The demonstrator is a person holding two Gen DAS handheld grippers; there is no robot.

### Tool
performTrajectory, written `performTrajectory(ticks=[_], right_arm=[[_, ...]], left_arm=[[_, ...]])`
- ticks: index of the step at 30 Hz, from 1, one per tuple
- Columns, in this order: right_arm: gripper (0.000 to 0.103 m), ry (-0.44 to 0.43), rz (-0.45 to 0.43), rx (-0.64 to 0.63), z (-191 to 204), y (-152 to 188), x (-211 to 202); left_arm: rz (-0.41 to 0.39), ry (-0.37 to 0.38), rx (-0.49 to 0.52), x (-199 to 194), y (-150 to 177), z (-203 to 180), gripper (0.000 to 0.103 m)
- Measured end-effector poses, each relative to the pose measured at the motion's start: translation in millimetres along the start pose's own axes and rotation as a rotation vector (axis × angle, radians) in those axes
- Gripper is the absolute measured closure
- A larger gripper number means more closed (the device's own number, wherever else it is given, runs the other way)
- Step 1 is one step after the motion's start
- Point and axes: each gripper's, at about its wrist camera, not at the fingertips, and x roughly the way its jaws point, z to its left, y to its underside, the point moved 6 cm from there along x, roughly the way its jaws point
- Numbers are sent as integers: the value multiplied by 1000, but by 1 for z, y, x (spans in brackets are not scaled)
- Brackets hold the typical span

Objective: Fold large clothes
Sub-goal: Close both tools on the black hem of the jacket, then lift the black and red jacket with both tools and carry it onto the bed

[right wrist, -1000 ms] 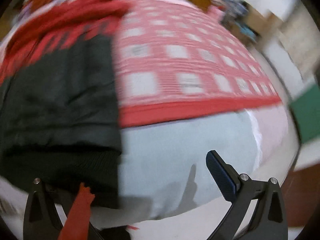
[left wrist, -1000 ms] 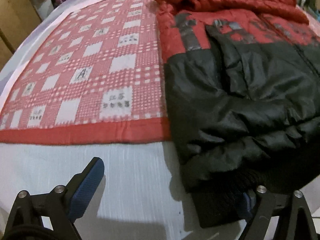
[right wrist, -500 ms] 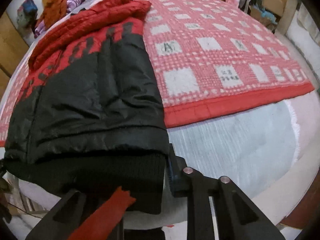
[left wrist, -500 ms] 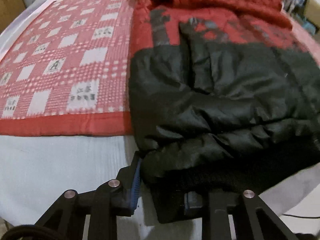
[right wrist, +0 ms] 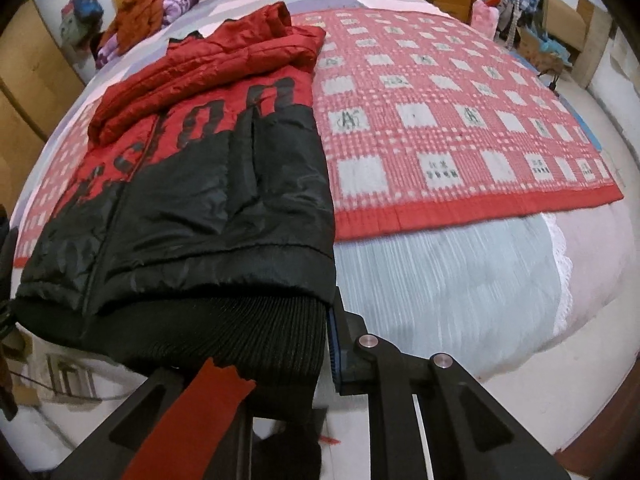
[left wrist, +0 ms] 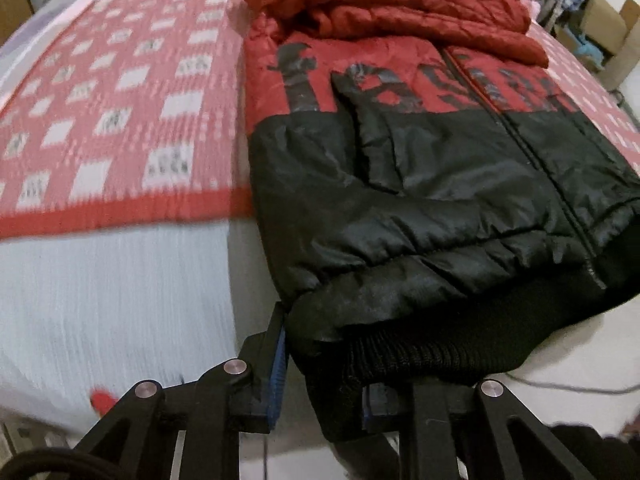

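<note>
A red and black padded jacket [left wrist: 420,168] lies on the bed, red hood at the far end, black ribbed hem nearest me. It also shows in the right wrist view [right wrist: 192,184]. My left gripper [left wrist: 320,392] is shut on the hem's left corner, blue pads pressed on the ribbed knit. My right gripper [right wrist: 276,364] is shut on the hem's right corner [right wrist: 256,336]; a strip of red tape [right wrist: 192,412] covers its left finger.
A red and white checked blanket [right wrist: 440,128] covers the bed, with a pale blue sheet [right wrist: 440,280] at the near end. Clothes pile [right wrist: 136,20] at the headboard. Boxes and clutter [left wrist: 592,28] stand beside the bed.
Both grippers were open a second ago at the hem's corners. They moved in and closed on the ribbed hem; the hem's corners are now lifted slightly.
</note>
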Motion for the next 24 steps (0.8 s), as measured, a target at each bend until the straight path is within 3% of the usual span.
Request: performTrajectory(ticks=[7,11,14,17,21,24], right_arm=[[88,-13,105,-22,-2,42,-44],[88,-24,129,-27,-2,44,-70],[89,-39,89,-40,3,23,-84],[90,-75,7,-36,12,-17,-94],[90,-108,-130,-65,31,-93,-96],[90,-144,-227,-69,46,-162,-85]], left_arm=[[141,61,18,-30,45,-11,80],[149,71,8,-47,32,-10,80],[101,70,-27,-62,3,-7,81],[6,58,-10,-76,-46,-7,81],[-127,53,-22,-77,-132,3,81],[-168,55,-74,-56,-195,20,81]])
